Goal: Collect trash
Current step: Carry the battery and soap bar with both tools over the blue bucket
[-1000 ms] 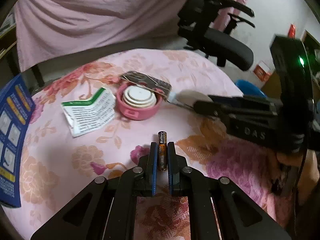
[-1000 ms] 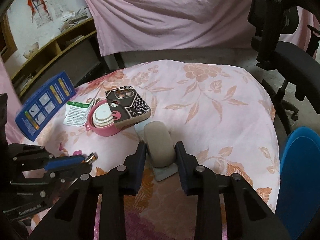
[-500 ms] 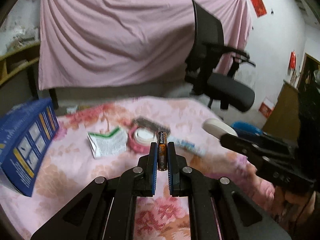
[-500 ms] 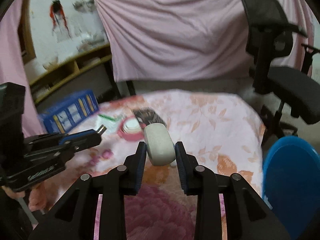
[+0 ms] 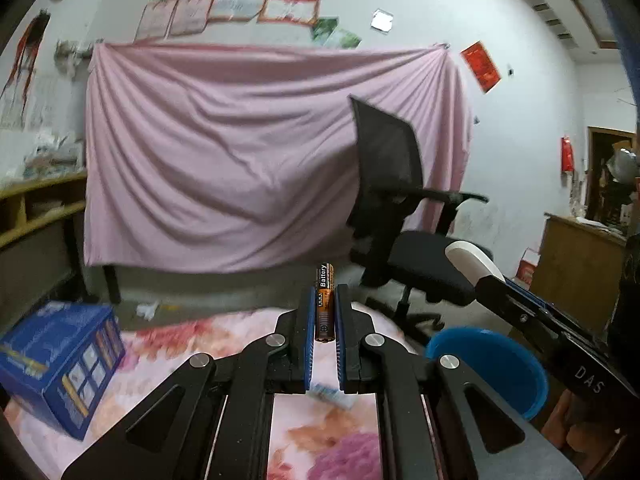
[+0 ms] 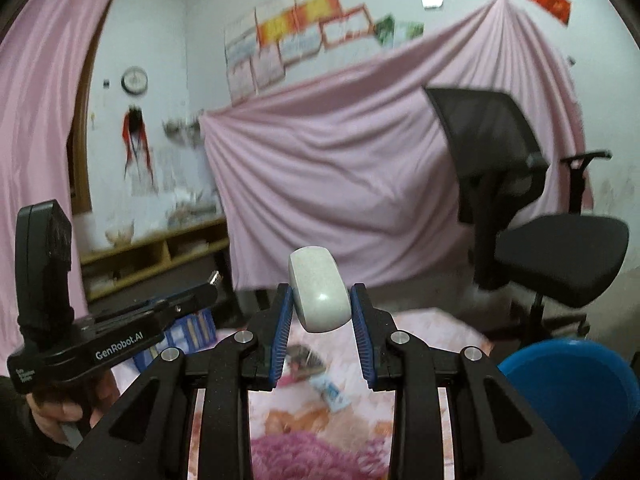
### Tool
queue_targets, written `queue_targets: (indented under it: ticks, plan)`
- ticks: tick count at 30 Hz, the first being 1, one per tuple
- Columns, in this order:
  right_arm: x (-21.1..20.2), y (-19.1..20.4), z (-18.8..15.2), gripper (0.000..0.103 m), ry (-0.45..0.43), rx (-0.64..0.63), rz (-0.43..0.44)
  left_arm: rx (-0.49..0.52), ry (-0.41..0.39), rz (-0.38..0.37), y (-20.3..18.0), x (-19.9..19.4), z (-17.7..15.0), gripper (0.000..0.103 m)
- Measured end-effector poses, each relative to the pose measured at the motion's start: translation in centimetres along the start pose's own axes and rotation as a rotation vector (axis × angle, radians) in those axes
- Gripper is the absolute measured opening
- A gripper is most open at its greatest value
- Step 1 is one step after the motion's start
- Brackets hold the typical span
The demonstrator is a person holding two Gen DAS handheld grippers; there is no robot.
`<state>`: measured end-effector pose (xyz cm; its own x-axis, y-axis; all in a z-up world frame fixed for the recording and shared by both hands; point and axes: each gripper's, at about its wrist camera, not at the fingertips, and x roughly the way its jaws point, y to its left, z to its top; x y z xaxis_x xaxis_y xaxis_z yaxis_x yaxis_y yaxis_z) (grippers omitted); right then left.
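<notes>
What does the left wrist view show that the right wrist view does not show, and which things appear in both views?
Only the left wrist view shows the label of the battery held in the left tongs. Only the right wrist view shows the wall clock and the phone case on the floral cloth. Both show the blue bin, the black chair and the grey oval object in the right tongs.

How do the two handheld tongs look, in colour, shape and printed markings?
Both are black. The left tongs have angular linkage arms with silver rivets and blue ribbed pads; from the side, white "GenRobot.AI" lettering shows on the body and a boxy black block stands on the rear. The right tongs match, and the side reads "DAS". No cables visible.
</notes>
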<state>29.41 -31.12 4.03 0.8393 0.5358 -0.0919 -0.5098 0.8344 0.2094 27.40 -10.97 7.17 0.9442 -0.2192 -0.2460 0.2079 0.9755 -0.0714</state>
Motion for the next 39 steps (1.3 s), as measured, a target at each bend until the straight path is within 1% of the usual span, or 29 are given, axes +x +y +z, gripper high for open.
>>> queue_targets:
  ticks: [5,9,14,23,25,29,33,39]
  plan:
    - [-2.6,-0.8,1.3,0.027,-0.108,-0.003,-0.043,0.047,-0.07,-0.041,-2.9,-0.9,1.6,0.007]
    - [-4.3,-1.7,1.9,0.027,-0.161,0.007,-0.075,0.098,-0.108,-0.074,-5.3,-1.1,2.4,0.007]
    - [-6.0,-3.4,2.2,0.027,-0.197,0.025,-0.137,0.154,-0.101,-0.131,-8.5,-0.4,2.9,0.007]
    - [-8.5,-7.1,2.1,0.027,-0.212,0.086,-0.25,0.183,-0.08,-0.218,-13.2,1.7,2.8,0.007]
    - [-8.7,-8.0,2.0,0.028,-0.206,0.103,-0.275,0.177,-0.065,-0.231,-13.9,2.3,2.8,0.007]
    - [-8.7,-9.9,1.6,0.028,-0.169,0.154,-0.329,0.139,-0.006,-0.269,-15.1,4.2,2.6,0.007]
    - [-8.4,-11.8,0.8,0.028,-0.105,0.21,-0.385,0.089,0.093,-0.305,-15.9,6.7,2.1,0.007]
    - [-8.0,-14.1,-0.2,0.028,-0.025,0.294,-0.441,0.058,0.226,-0.337,-17.1,10.1,1.1,0.007]
